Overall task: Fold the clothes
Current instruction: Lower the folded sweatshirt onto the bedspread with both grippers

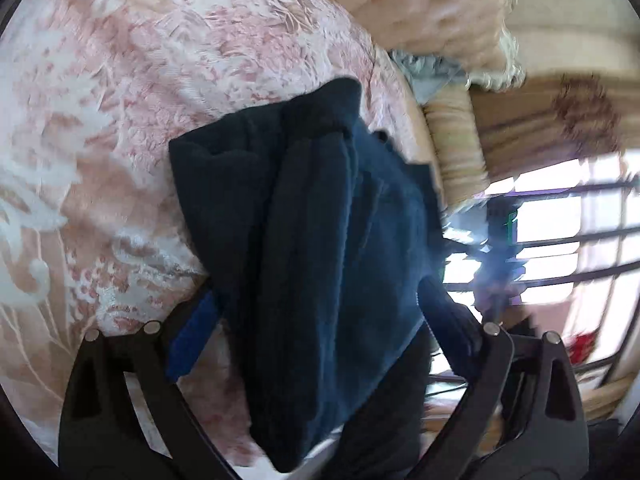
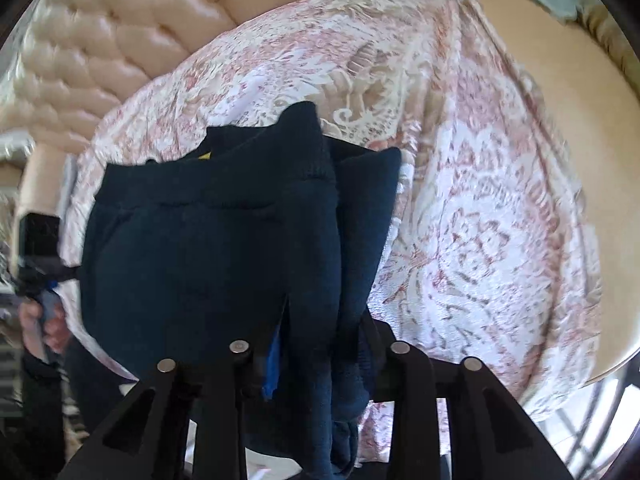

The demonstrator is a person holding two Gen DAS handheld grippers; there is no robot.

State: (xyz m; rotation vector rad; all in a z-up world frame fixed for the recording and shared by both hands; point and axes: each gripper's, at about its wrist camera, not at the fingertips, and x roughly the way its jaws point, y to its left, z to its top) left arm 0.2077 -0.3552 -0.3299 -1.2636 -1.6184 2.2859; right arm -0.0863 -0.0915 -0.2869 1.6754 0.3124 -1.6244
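right wrist view: right tongs clench the bunched dark navy knit garment for folding, left tongs released around it.

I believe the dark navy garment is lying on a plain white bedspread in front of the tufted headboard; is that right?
Not quite: the bedspread is not plain white; it carries a pink and beige floral pattern, as the right wrist view shows. The rest stands: the navy garment lies on it, with the tufted headboard behind.
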